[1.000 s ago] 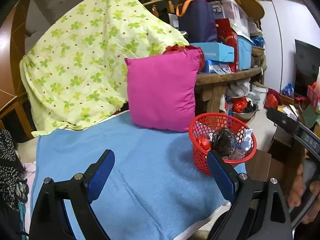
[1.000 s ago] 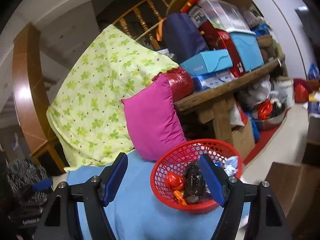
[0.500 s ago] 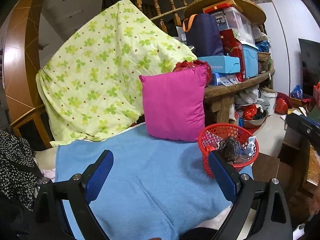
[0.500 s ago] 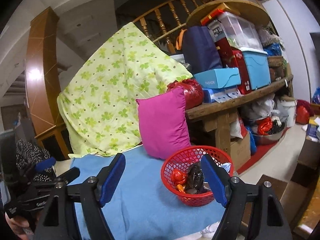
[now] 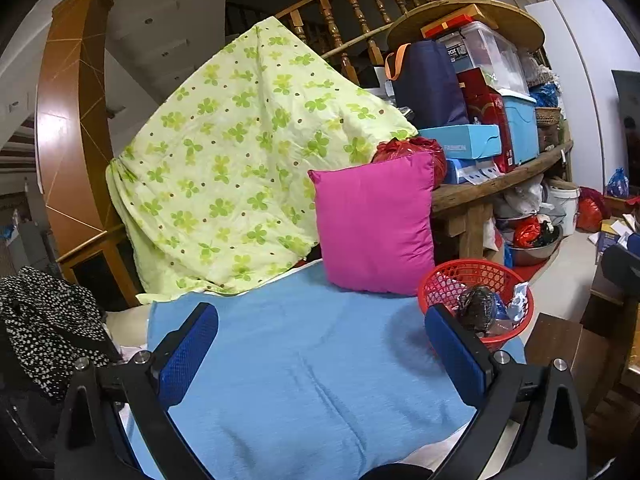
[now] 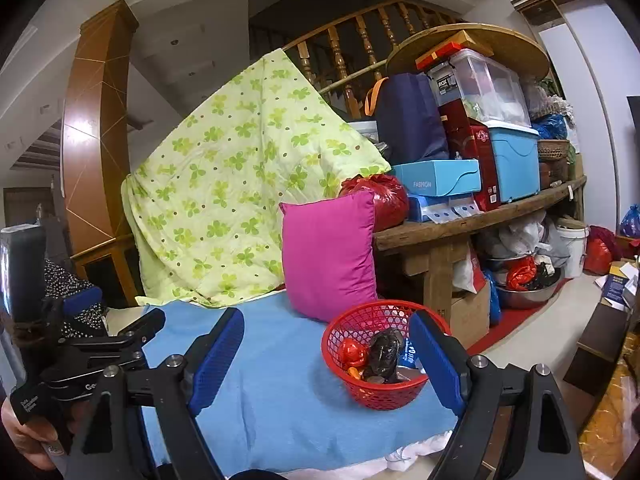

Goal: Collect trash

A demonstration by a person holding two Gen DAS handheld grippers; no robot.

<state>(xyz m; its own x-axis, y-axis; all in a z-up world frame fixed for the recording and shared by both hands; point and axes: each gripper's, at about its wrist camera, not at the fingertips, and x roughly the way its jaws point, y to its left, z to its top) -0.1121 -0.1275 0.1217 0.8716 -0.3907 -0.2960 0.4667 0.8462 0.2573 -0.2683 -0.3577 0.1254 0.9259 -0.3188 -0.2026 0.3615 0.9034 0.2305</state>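
Looks about finished to me: the red basket (image 6: 378, 360) at the right edge of the blue towel (image 5: 312, 376) holds the crumpled wrappers (image 6: 384, 354), no loose scraps show on it, and left gripper (image 5: 320, 346) and right gripper (image 6: 328, 354) hang spread wide, empty

Foreground surface: a blue towel (image 5: 304, 364) spread flat.
Cushion: a magenta pillow (image 5: 374, 222) stands upright at the towel's far edge.
Behind it: a pale green clover-print quilt (image 5: 240, 152) draped over a wooden stair railing (image 6: 360, 36).
Right side: a rough wooden bench (image 6: 460, 224) stacked with a light blue box (image 6: 438, 178), a navy bag (image 6: 408, 118) and a clear storage tub (image 6: 484, 80).
Far left: a black spotted cloth (image 5: 44, 320).
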